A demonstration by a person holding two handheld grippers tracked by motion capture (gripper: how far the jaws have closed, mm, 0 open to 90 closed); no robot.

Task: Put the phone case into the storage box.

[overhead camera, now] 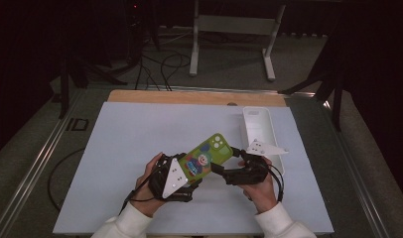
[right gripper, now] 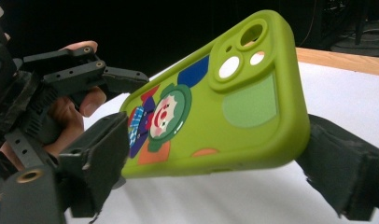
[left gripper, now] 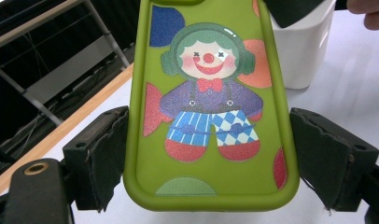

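- The green phone case (overhead camera: 208,155) is lime with a clown print, coloured circles and a raised camera block at one end; it is held above the bench's near middle.
- The left gripper (overhead camera: 182,173) has its jaws closed on the case's plain end, pads pressing both long edges.
- The right gripper (overhead camera: 234,159) has its jaws astride the camera end; whether the pads press I cannot tell.
- The left gripper view shows the clown upright and a white tray (left gripper: 302,51) behind.
- The high view shows that tray by the bench's right edge.

no readable text, label or number anywhere
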